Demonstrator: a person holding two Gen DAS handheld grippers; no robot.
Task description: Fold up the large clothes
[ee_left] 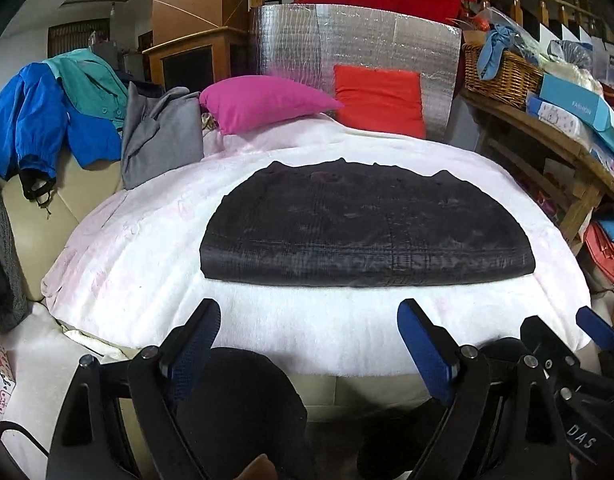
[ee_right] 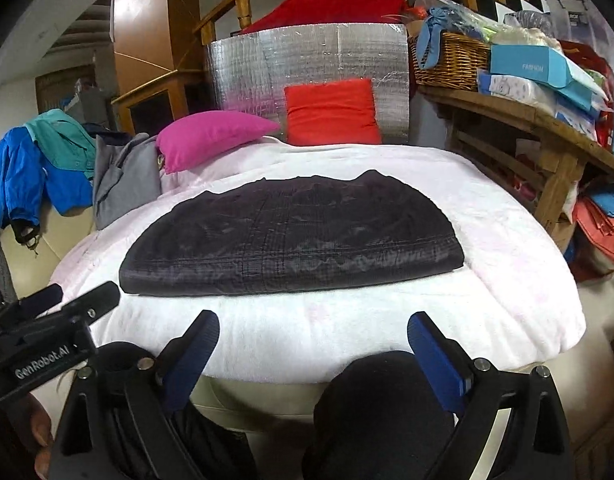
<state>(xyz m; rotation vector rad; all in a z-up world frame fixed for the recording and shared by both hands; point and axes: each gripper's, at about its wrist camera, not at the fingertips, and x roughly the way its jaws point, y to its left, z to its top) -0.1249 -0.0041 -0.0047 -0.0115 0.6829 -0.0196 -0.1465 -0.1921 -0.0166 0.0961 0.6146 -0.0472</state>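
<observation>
Both sets of tongs hang released and empty at the near edge of the white blanket (ee_left: pixel 155 264): the left tongs (ee_left: pixel 311 344) and the right tongs (ee_right: pixel 313 354) each show their blue-padded fingers spread wide, gripping nothing. The dark garment (ee_left: pixel 367 232) lies ahead of them, flat on the blanket, already doubled into a broad rectangle with its thick folded edge nearest the tongs and its collar side farthest away. It appears to need one more fold, or none; that cannot be settled from here. To do a further fold well, each pair of tongs should probably reach forward to its own near corner, pinch every layer together, lift evenly and carry the edge across without dragging the blanket. The pink cushion (ee_left: pixel 263 102) and red cushion (ee_left: pixel 381 100) sit well beyond, clear of the work.
</observation>
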